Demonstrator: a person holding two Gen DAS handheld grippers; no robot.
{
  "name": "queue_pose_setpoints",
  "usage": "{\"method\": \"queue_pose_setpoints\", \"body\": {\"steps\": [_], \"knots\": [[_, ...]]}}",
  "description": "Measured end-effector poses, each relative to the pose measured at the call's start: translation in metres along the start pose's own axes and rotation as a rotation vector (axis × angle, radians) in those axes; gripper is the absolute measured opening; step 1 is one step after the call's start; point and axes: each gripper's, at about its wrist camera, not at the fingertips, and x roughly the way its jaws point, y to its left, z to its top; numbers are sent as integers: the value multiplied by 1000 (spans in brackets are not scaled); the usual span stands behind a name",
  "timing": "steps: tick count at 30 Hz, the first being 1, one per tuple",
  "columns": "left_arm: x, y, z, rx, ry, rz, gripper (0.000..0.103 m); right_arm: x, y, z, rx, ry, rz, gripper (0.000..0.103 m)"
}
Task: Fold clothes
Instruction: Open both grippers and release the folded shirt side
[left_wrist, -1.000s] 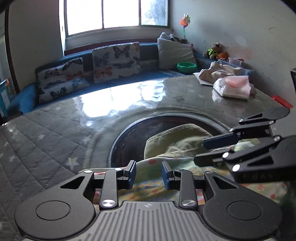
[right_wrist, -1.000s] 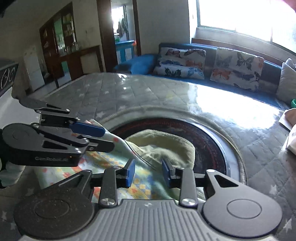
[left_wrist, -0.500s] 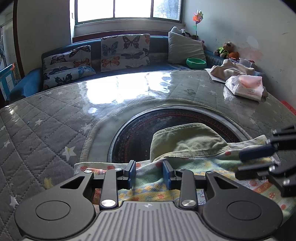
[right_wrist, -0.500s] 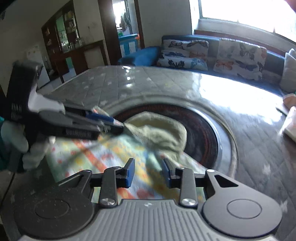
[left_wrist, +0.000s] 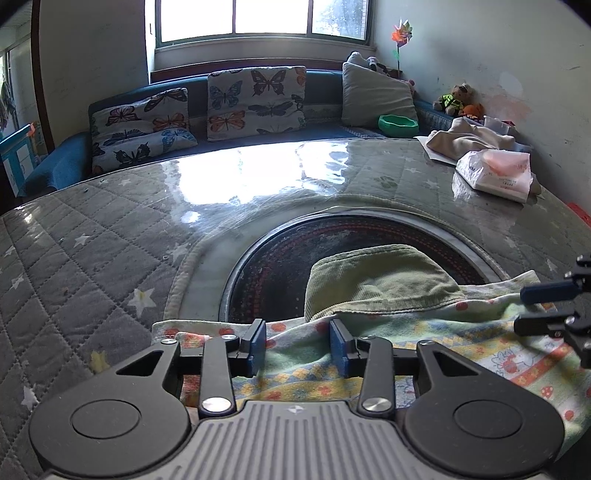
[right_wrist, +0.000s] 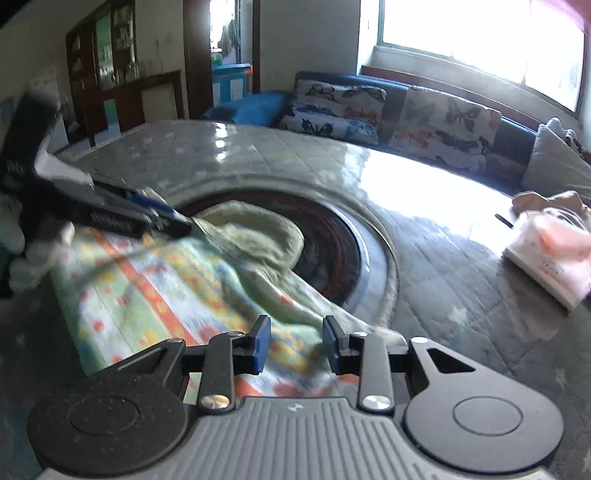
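Left wrist view: your left hand-held gripper (left_wrist: 297, 343) gapes over the cloth (left_wrist: 424, 343) on the counter (left_wrist: 110, 236); no writing is legible.

Right wrist view: your right hand-held gripper (right_wrist: 296, 344) gapes above the cloth's near edge; lettering on the left one is blurred.

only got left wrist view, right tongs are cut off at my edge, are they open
observer: Yes, open. The right wrist view shows the right tongs with pads apart over the patterned garment.
operator: where do my left tongs sit from there
observer: It's blurred, but the tip of the left tongs lies by the green hood.
operator: anything off my left edge
observer: A dark wooden cabinet stands beyond the table.
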Motion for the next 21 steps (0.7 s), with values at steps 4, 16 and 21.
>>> {"method": "queue_pose_setpoints", "body": {"steps": [4,16,21], "knots": [[-3,-1,0,-3,-5,5,42,-6,-7,-1,29,-17,-30,24],[-49,-37,-12,44,-74,-73,40,19,13,9,-71,-24,-9,24],[-62,-59,-30,89,-71,-113,41,27,8,11,-56,-31,-48,24]]}}
